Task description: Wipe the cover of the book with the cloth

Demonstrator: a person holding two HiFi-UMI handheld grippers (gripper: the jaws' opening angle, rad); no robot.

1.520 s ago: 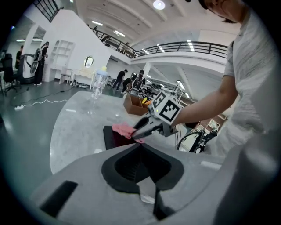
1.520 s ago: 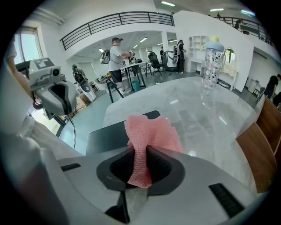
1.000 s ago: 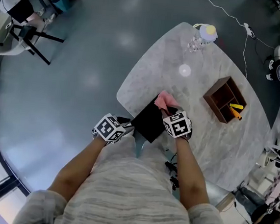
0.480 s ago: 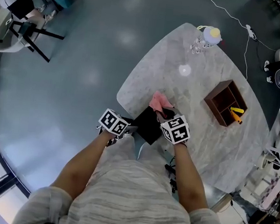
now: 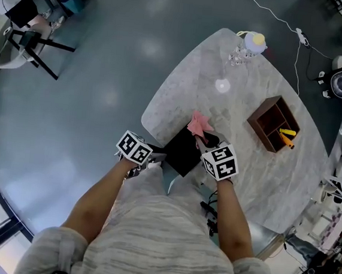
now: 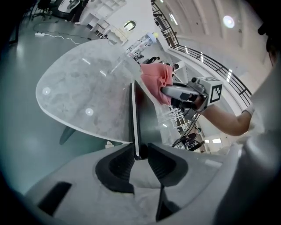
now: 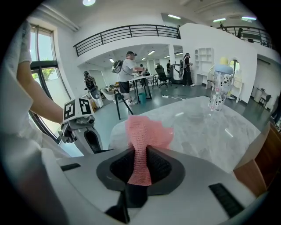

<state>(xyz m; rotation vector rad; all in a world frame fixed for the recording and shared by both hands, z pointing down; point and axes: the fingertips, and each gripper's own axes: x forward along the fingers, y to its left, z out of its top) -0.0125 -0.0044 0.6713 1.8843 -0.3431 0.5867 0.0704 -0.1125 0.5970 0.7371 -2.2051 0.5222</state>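
The cloth (image 5: 199, 124) hides part of the book (image 5: 181, 154).

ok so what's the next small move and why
Probably lower the right gripper so its pinched pink cloth presses on the book, then drag. The cloth looks lifted at the far end; the left gripper, jaws just closing, clamps the book's near edge.

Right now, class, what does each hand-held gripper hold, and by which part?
Left hand-held gripper, jaws just closed further: book, near edge. Right hand-held gripper: pink cloth, bunched end.
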